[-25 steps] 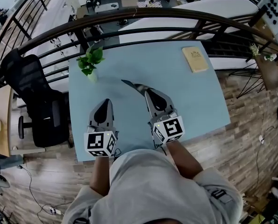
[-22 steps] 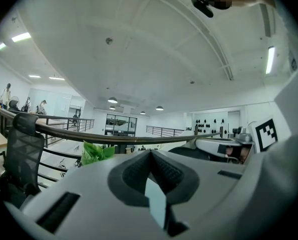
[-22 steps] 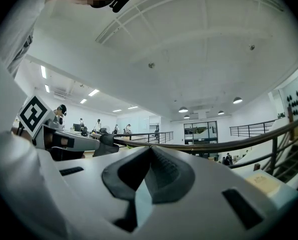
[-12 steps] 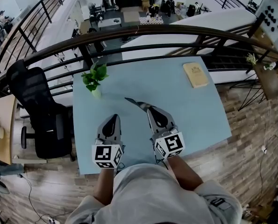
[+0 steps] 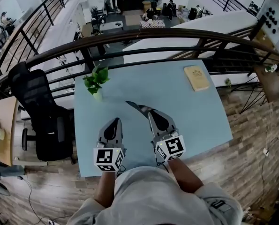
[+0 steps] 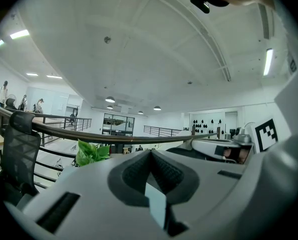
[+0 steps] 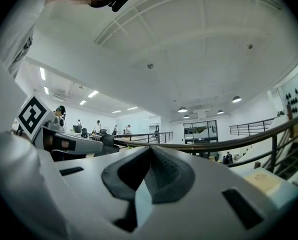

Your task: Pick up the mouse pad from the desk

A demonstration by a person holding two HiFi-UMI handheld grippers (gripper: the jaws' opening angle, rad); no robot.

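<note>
The mouse pad (image 5: 135, 106) is a thin dark sheet seen almost edge-on. It sticks out up and to the left from the tips of my right gripper (image 5: 151, 111), above the light blue desk (image 5: 195, 111). That gripper is shut on the pad's near edge. In the right gripper view the jaws (image 7: 150, 150) meet and the pad itself does not show clearly. My left gripper (image 5: 114, 122) hovers beside it on the left, apart from the pad, shut with nothing in it. In the left gripper view (image 6: 150, 154) the pads are together.
A small potted plant (image 5: 95, 80) stands at the desk's far left. A tan book (image 5: 196, 77) lies at the far right. A dark railing (image 5: 177, 34) runs behind the desk, and a black office chair (image 5: 36, 107) stands to its left.
Both grippers and the pad keep their pose over the desk. Only the head view has tilted a little, which shifts everything lower in the picture.
</note>
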